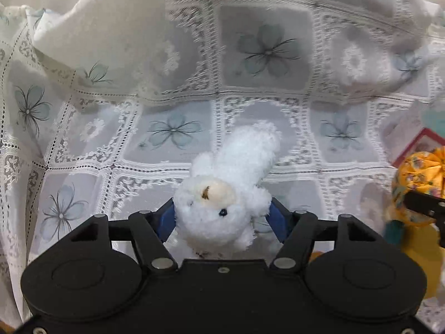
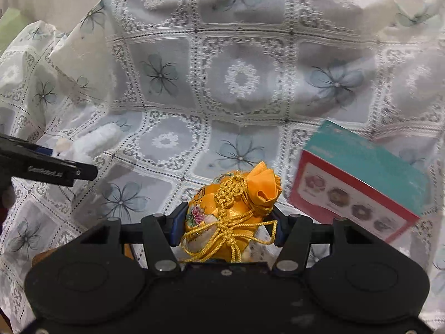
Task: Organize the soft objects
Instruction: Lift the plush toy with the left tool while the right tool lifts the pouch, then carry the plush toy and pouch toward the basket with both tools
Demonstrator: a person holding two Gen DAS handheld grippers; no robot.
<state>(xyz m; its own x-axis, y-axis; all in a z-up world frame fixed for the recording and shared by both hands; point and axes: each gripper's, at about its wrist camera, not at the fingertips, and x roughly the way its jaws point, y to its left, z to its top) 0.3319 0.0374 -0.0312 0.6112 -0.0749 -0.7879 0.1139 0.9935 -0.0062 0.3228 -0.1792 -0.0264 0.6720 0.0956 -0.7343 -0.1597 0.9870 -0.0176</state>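
Left wrist view shows the left tongs closed on a white plush, the blue pads pressing its fluffy head from both sides at lower centre of the frame, its body sticking out ahead over the lace cloth. No earlier picture is given, so only the grip itself can be told. In the right wrist view the right tongs hold a yellow pouch at lower centre, squeezed at its belly, its knotted cord hanging loose in front. A box lies at the right of that frame, well apart from the pouch.

Both things look light and very soft. The plush should give under the pads, so a hold across the head or thick trunk seems safer than the fur tips, which could slip out. The pouch looks silky and may slide; gripping the full body below the tied neck seems best, since the dangling cord could snag.
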